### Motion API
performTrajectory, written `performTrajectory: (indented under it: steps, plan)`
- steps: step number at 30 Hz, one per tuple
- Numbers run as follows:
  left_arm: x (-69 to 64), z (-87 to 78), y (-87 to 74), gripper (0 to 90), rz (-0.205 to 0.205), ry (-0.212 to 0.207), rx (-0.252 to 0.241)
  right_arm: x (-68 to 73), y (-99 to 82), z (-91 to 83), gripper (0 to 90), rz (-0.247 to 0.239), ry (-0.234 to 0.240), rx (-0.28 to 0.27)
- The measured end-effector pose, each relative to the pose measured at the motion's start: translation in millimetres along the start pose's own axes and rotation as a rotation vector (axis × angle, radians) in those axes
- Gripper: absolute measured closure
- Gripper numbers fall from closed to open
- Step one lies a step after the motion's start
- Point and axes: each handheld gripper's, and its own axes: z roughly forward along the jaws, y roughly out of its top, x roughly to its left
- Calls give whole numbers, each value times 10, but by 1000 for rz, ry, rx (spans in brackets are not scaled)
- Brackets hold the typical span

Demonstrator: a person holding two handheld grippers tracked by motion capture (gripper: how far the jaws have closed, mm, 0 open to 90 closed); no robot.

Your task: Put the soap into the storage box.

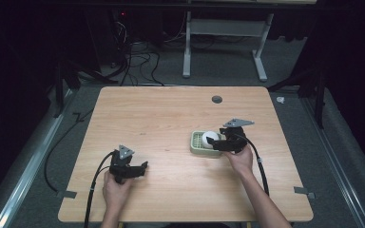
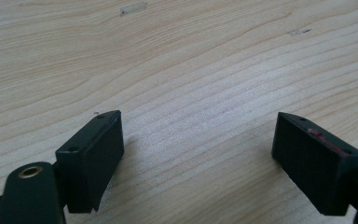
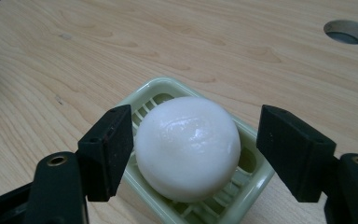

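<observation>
A round white soap bar (image 3: 186,144) lies in a pale green slatted soap dish (image 3: 254,184) on the wooden table, right of centre in the high view, where the soap bar (image 1: 210,137) tops the dish (image 1: 196,142). My right gripper (image 3: 196,123) reaches over the dish with one jaw on each side of the soap. Its left jaw is almost against the soap and a gap shows at the right one. That right gripper (image 1: 214,141) points left in the high view. My left gripper (image 1: 140,168) rests low near the table's front left, and in its own view the left gripper (image 2: 196,128) stands wide open over bare wood.
A round grey cable hole (image 1: 216,99) sits near the table's (image 1: 171,109) far edge, behind the dish. Bits of grey tape (image 1: 66,194) mark the front corners. Cables trail from both grippers toward the front edge. Beyond the table stands a white metal frame (image 1: 225,42) on the dark floor.
</observation>
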Motion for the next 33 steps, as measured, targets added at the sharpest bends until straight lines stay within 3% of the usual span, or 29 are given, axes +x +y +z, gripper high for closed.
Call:
performTrajectory:
  steps: [11,33]
  plan:
    - [0,0,0,172,0,0,0,-36,26,-177,298,16,-2,-48]
    - [0,0,0,172,0,0,0,-106,14,-410,307,29,-17,-73]
